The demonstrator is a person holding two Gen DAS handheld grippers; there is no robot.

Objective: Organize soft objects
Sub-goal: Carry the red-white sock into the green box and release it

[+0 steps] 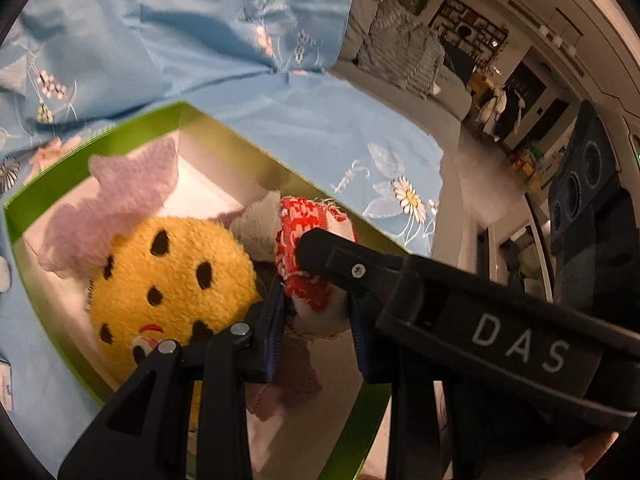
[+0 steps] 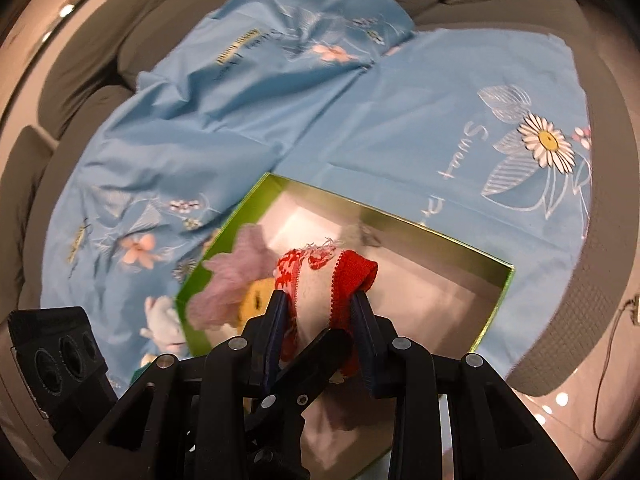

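A green-rimmed box lies on a blue floral cloth. Inside it are a yellow cookie plush and a pink knitted piece. Both grippers meet over the box on a red-and-white knitted sock. My left gripper is shut on its white part. My right gripper is shut on the sock near its red cuff; its black body crosses the left wrist view. The box, the pink piece and the plush also show in the right wrist view.
The blue cloth covers a grey sofa. A white plush toy lies on the cloth left of the box. The left gripper's body is at lower left. A living room with shelves is beyond.
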